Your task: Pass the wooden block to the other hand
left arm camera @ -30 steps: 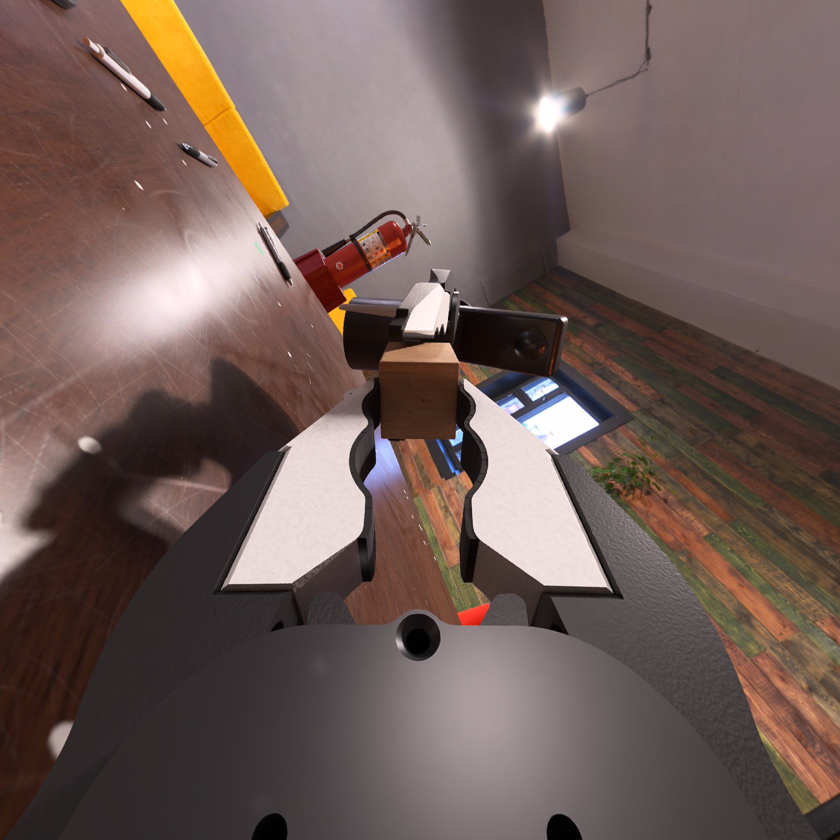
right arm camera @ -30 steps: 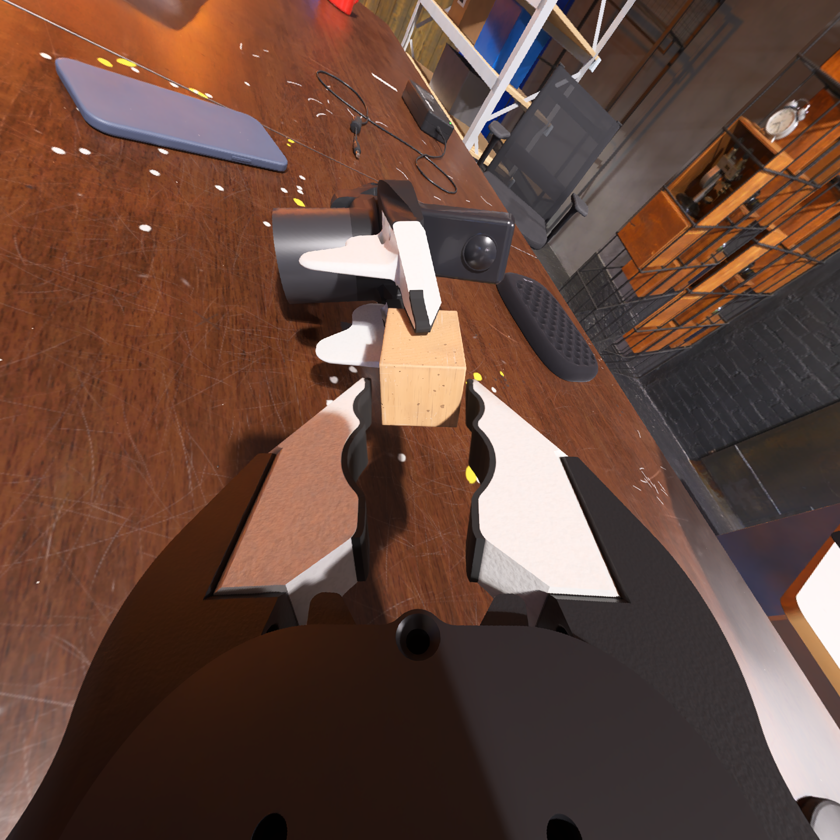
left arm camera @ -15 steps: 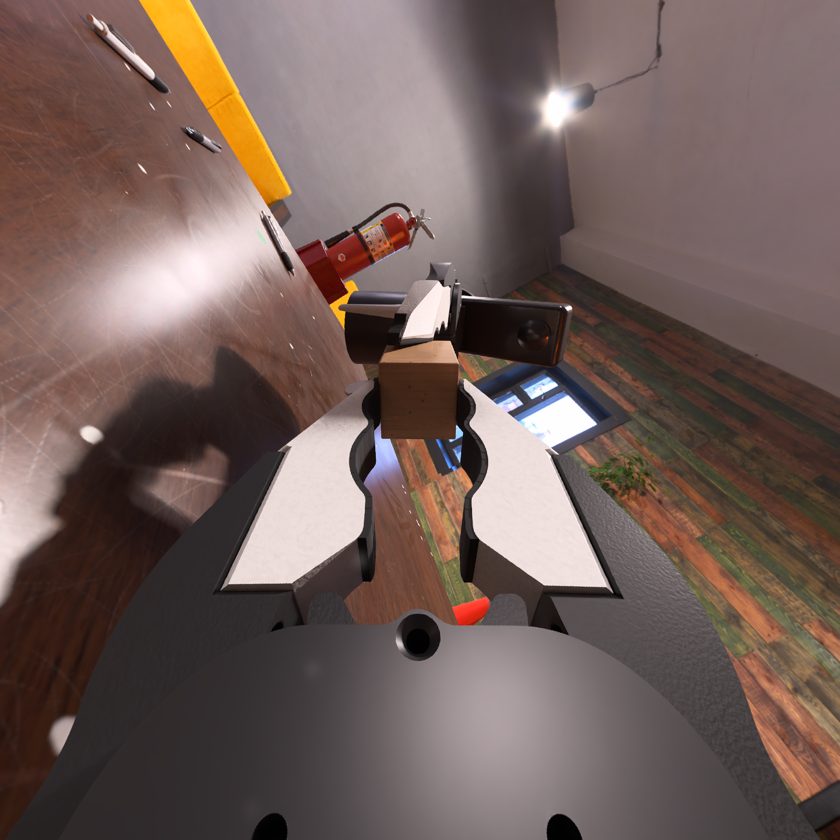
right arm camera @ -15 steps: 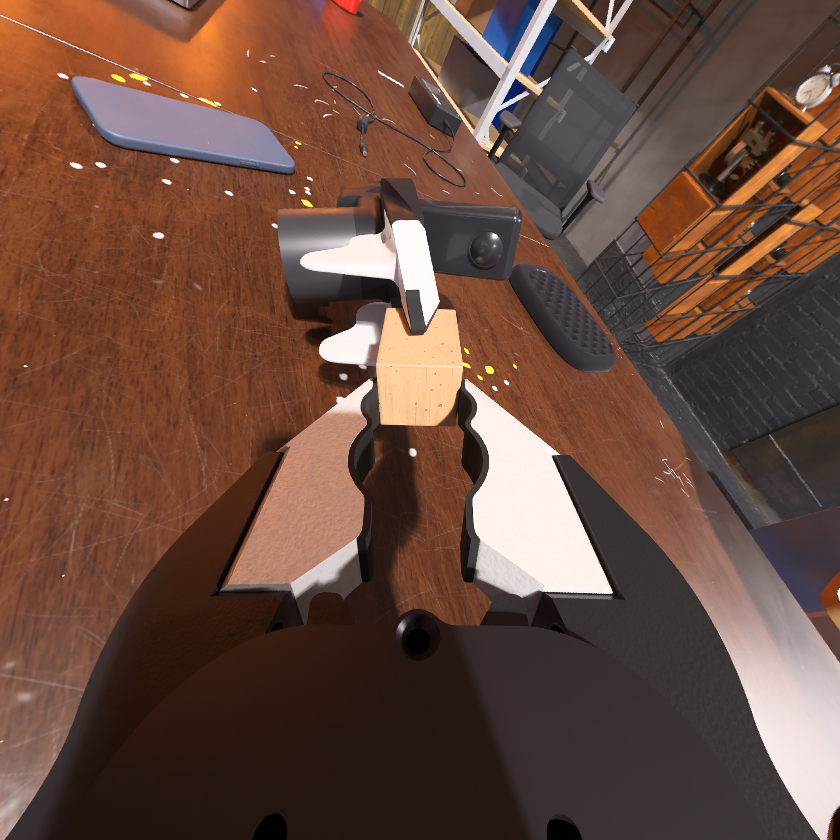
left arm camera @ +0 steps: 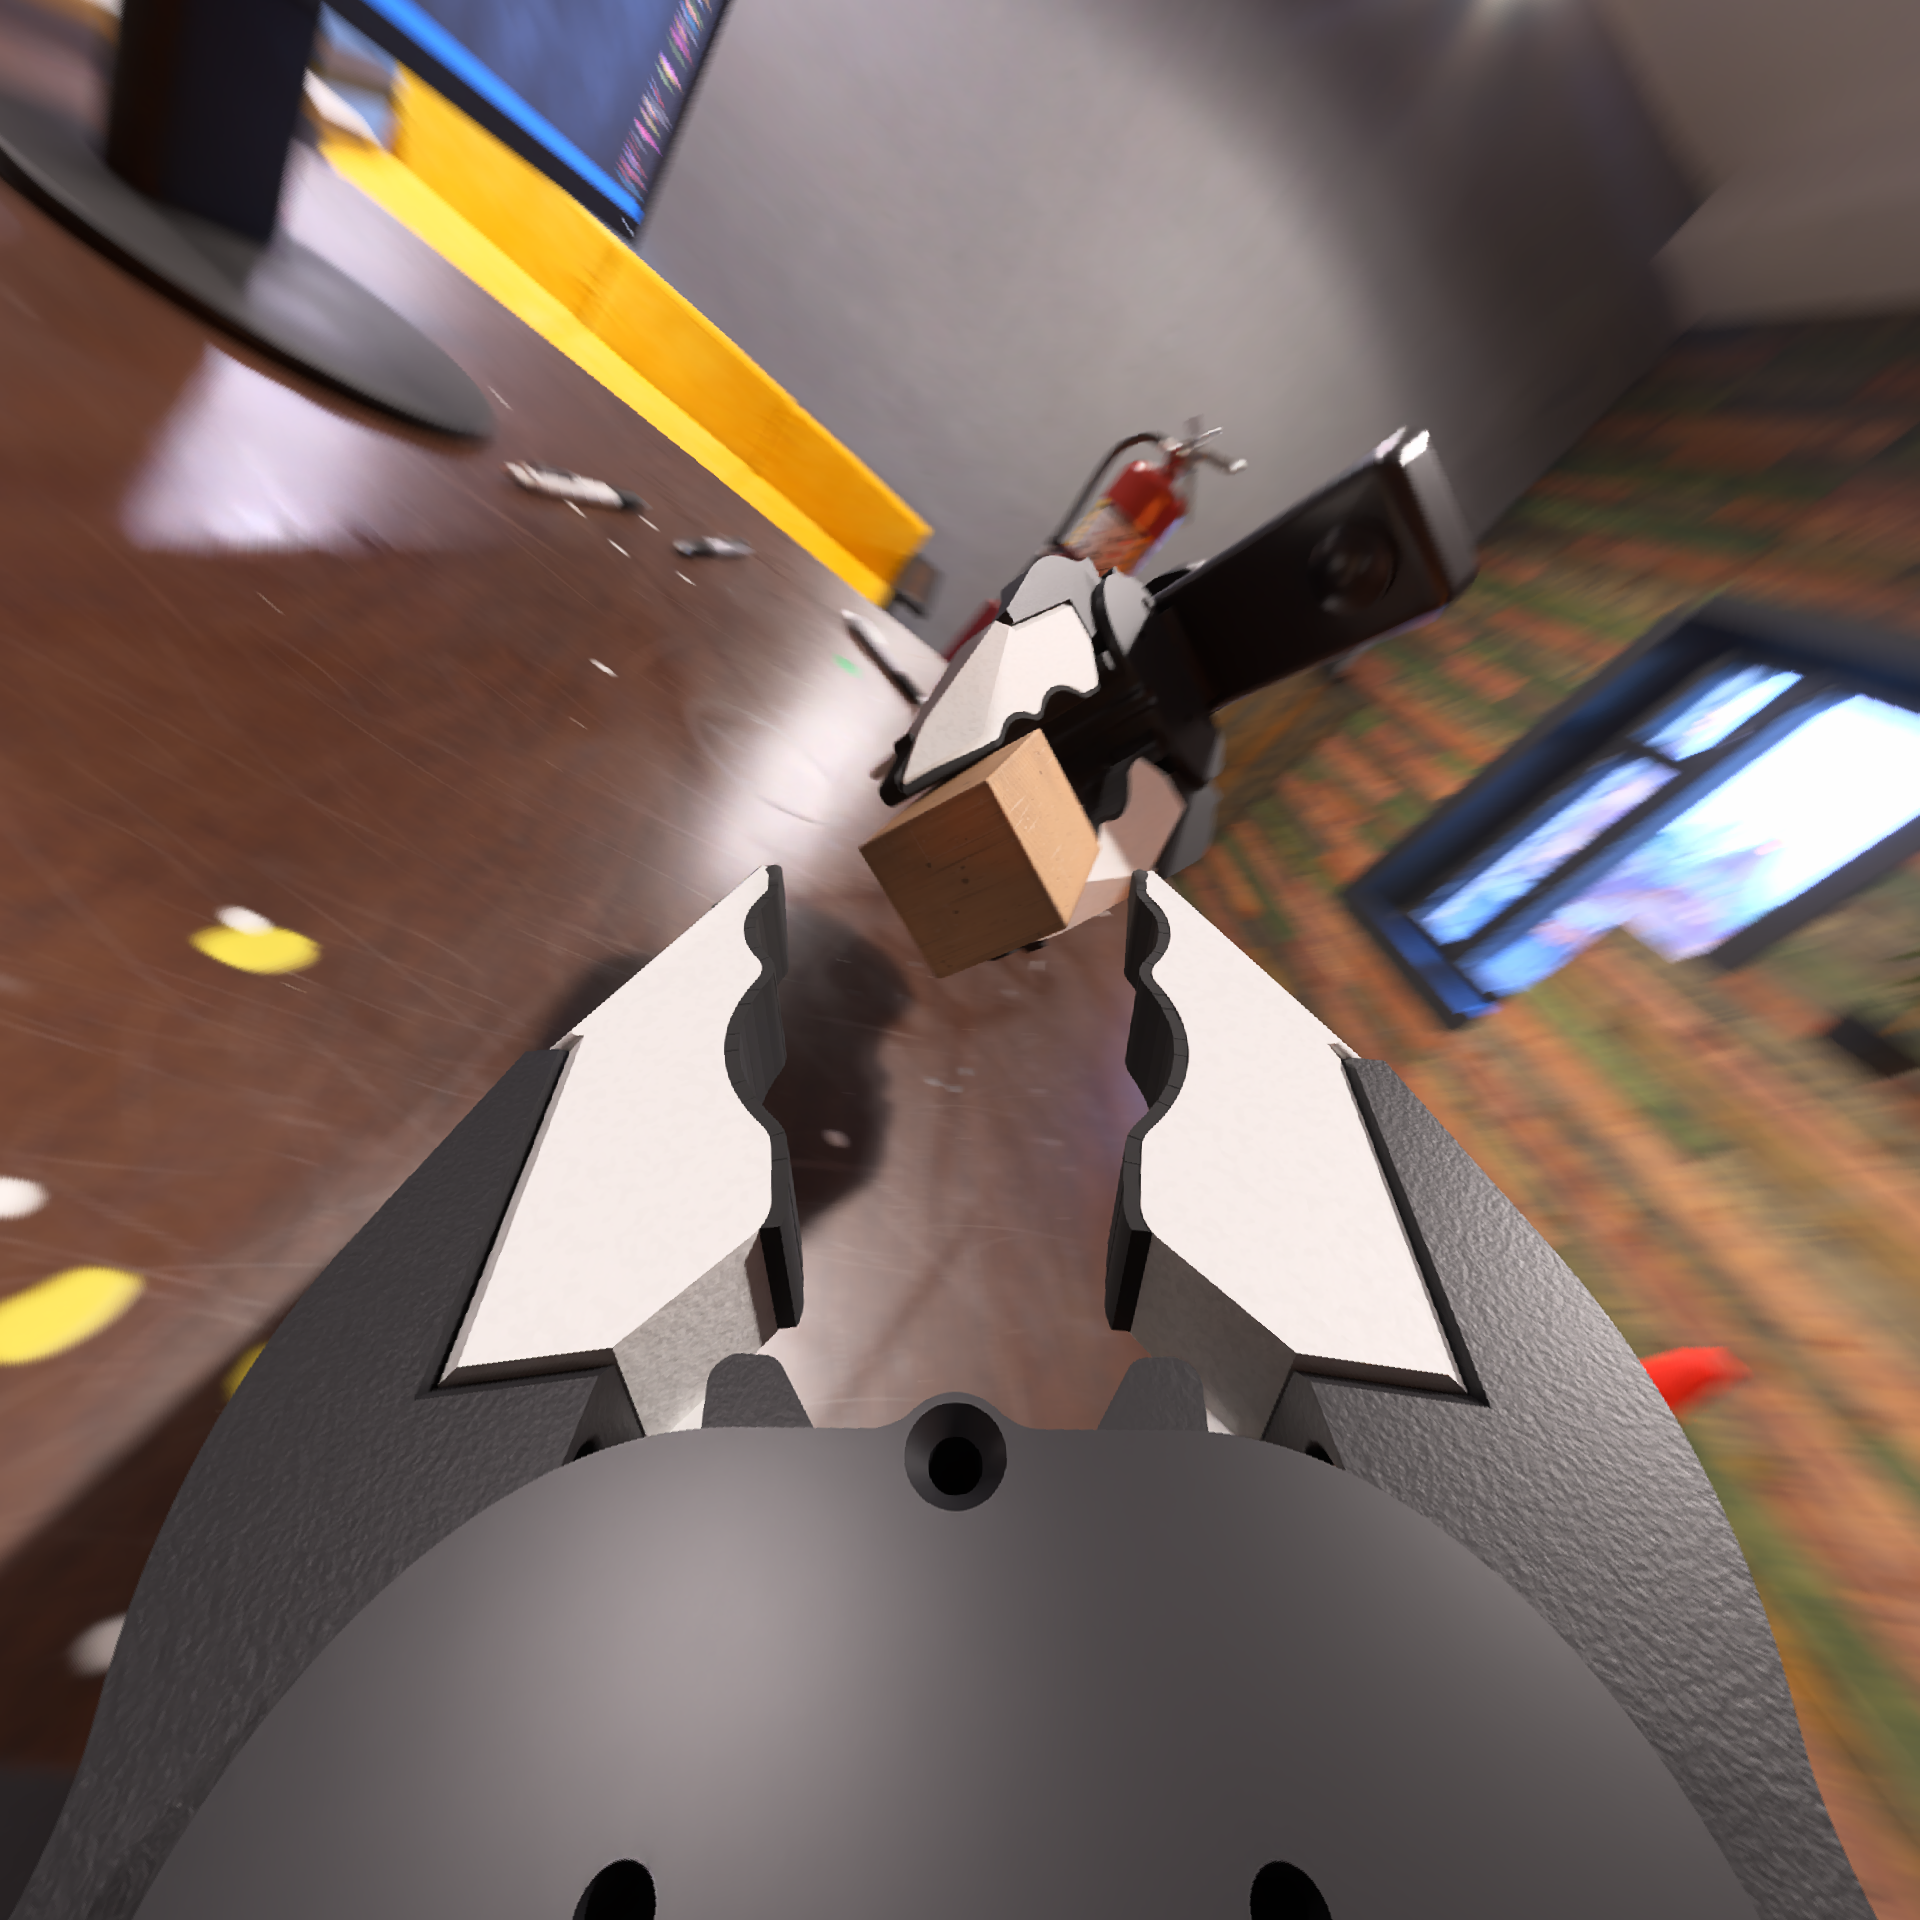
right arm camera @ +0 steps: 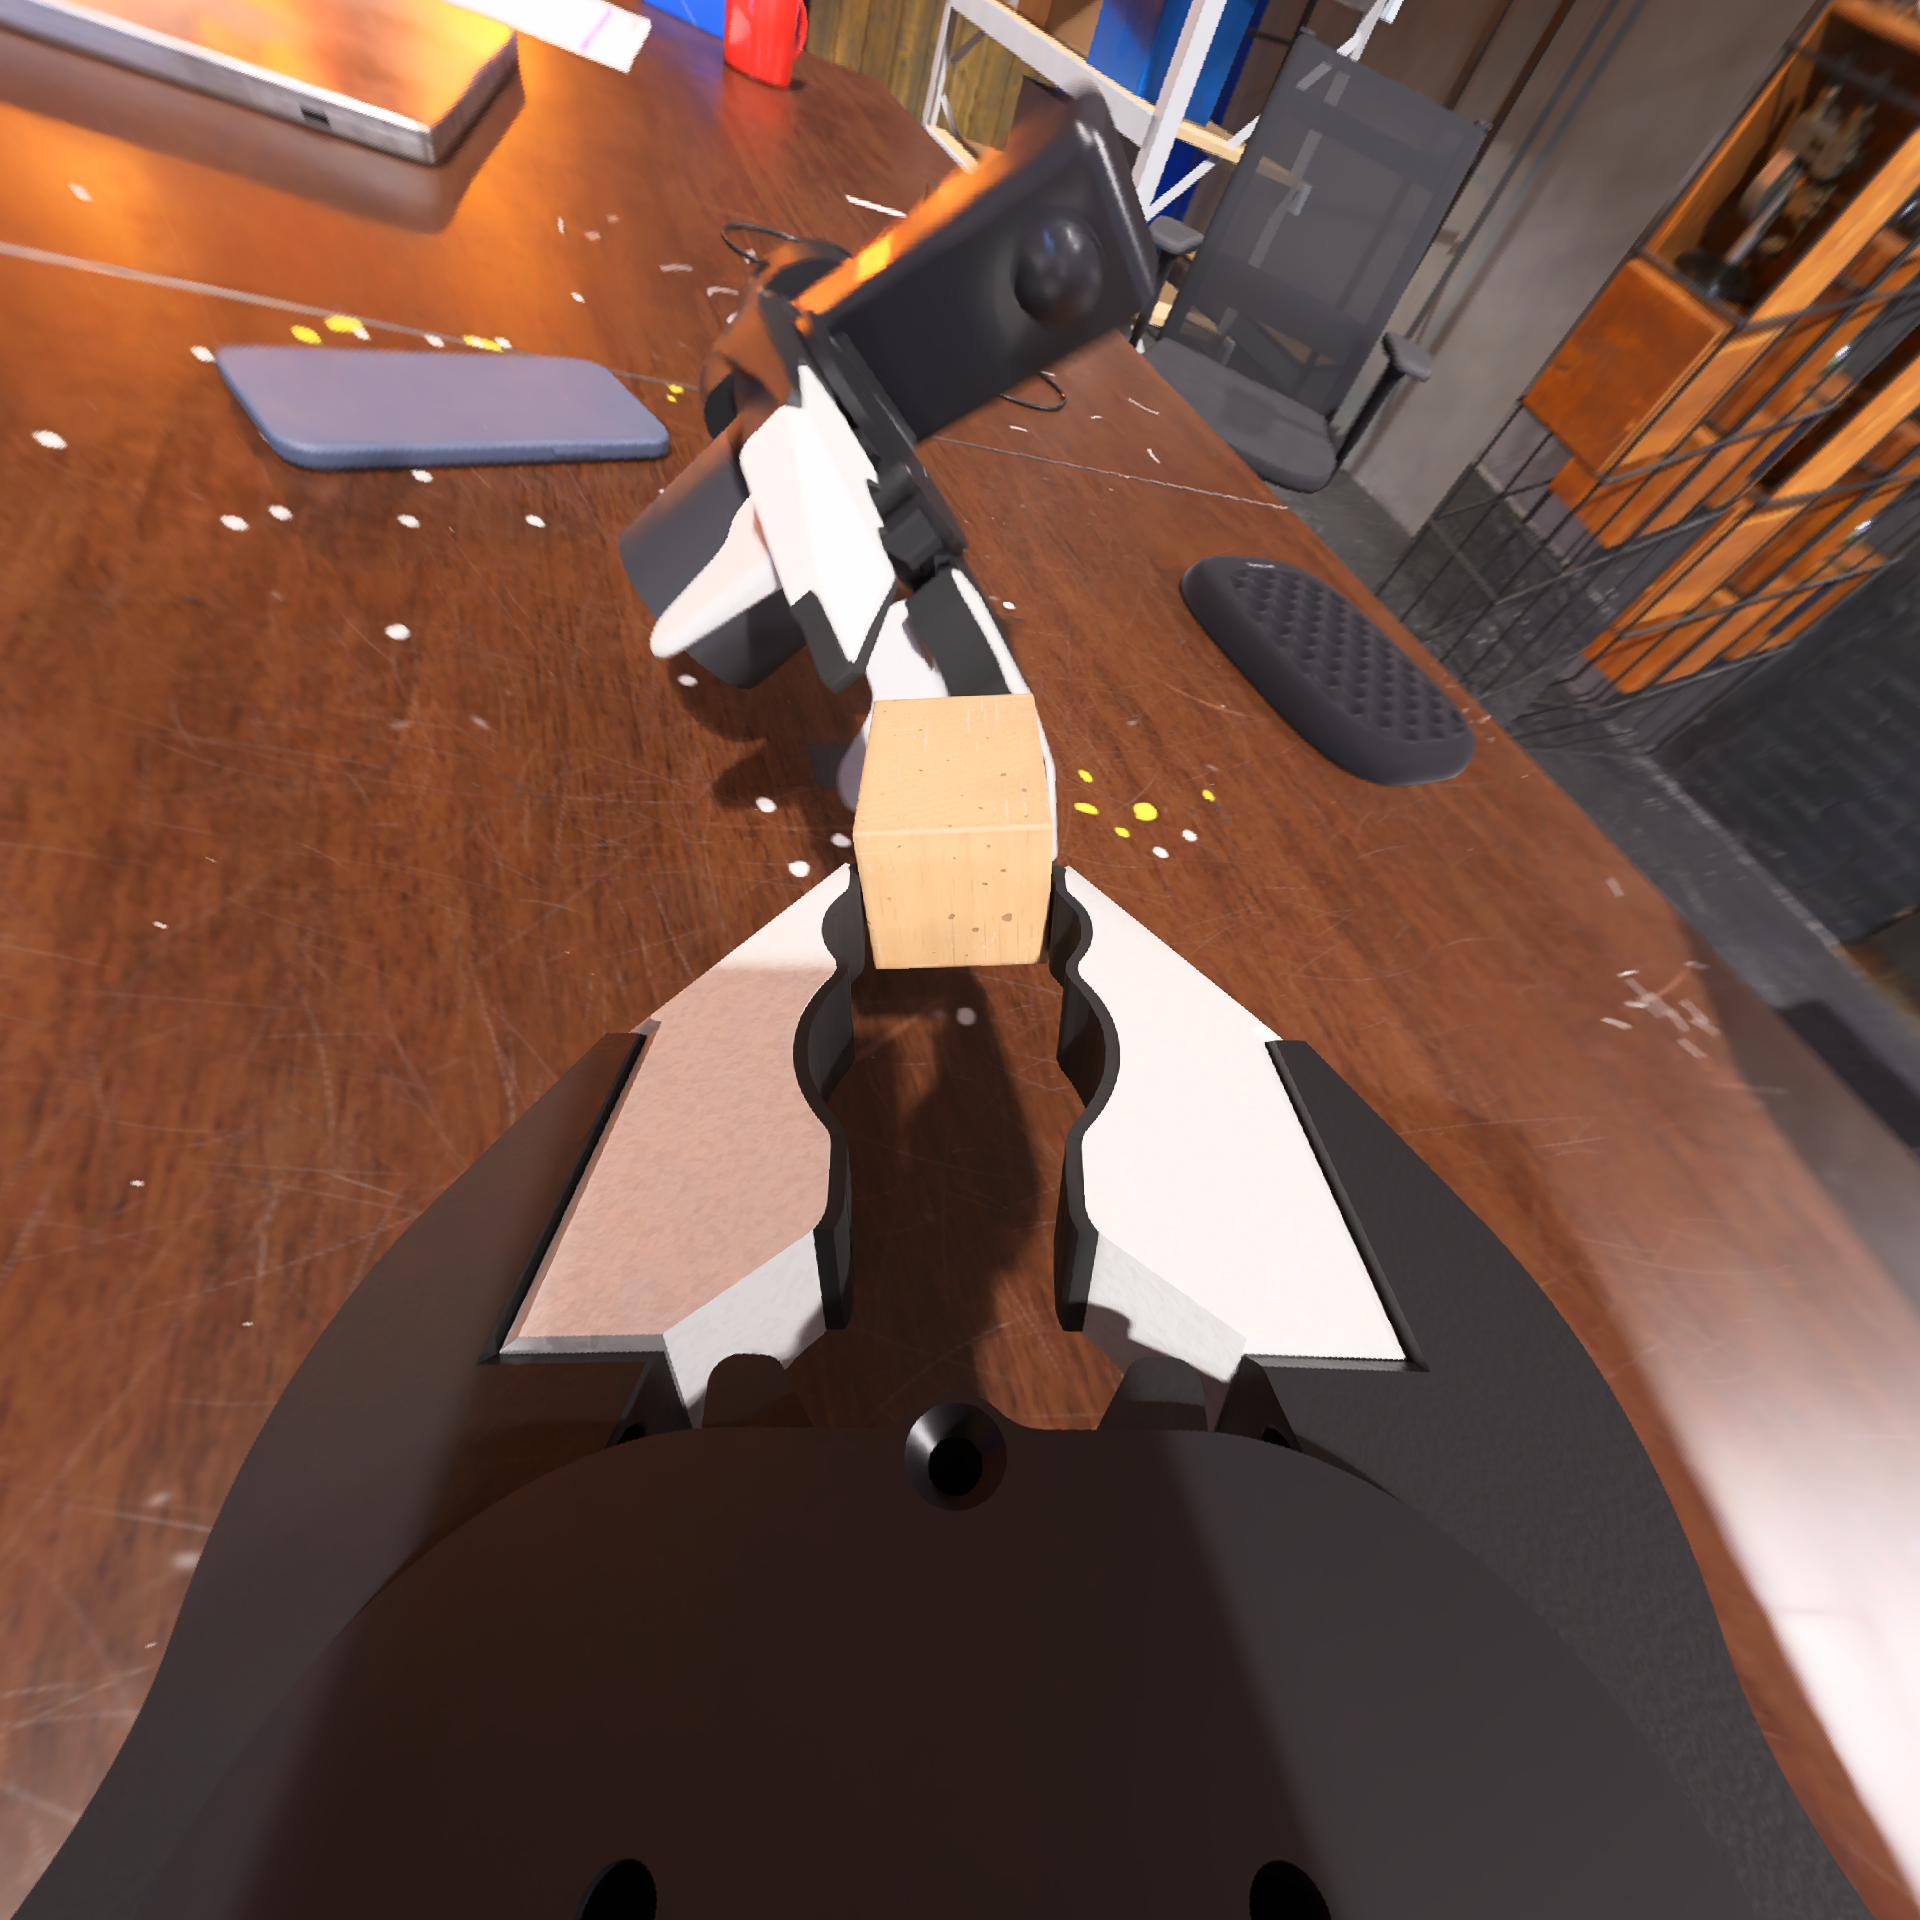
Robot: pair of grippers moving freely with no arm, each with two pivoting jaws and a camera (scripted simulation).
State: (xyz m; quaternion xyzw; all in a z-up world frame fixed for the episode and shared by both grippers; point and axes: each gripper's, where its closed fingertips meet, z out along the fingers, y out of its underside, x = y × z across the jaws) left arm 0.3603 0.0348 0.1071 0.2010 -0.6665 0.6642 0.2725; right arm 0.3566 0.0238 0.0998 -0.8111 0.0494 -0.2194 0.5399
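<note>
The wooden block [right arm camera: 951, 831], a light cube, sits clamped between the fingertips of my right gripper [right arm camera: 954, 883], held above the brown table [right arm camera: 312, 831]. My left gripper [left arm camera: 954, 878] is open and empty. The block [left arm camera: 982, 873] hangs tilted just beyond its fingertips, apart from them. In the left wrist view the right gripper [left arm camera: 1039, 800] holds the block from the far side. In the right wrist view the left gripper [right arm camera: 821, 665] is open, tilted and just behind the block.
A monitor stand [left arm camera: 239, 281], pens [left arm camera: 571, 483], a yellow bench [left arm camera: 675, 312] and a fire extinguisher [left arm camera: 1148, 499] lie beyond the left gripper. A blue phone [right arm camera: 436, 405], laptop [right arm camera: 312, 62], red mug [right arm camera: 764, 36] and black wrist rest [right arm camera: 1330, 665] are on the table. An office chair [right arm camera: 1320, 260] stands past its edge.
My right gripper closed on the block. My left gripper then opened, let go of the block, drew back and tilted. The left wrist view has swung fast and is blurred.
</note>
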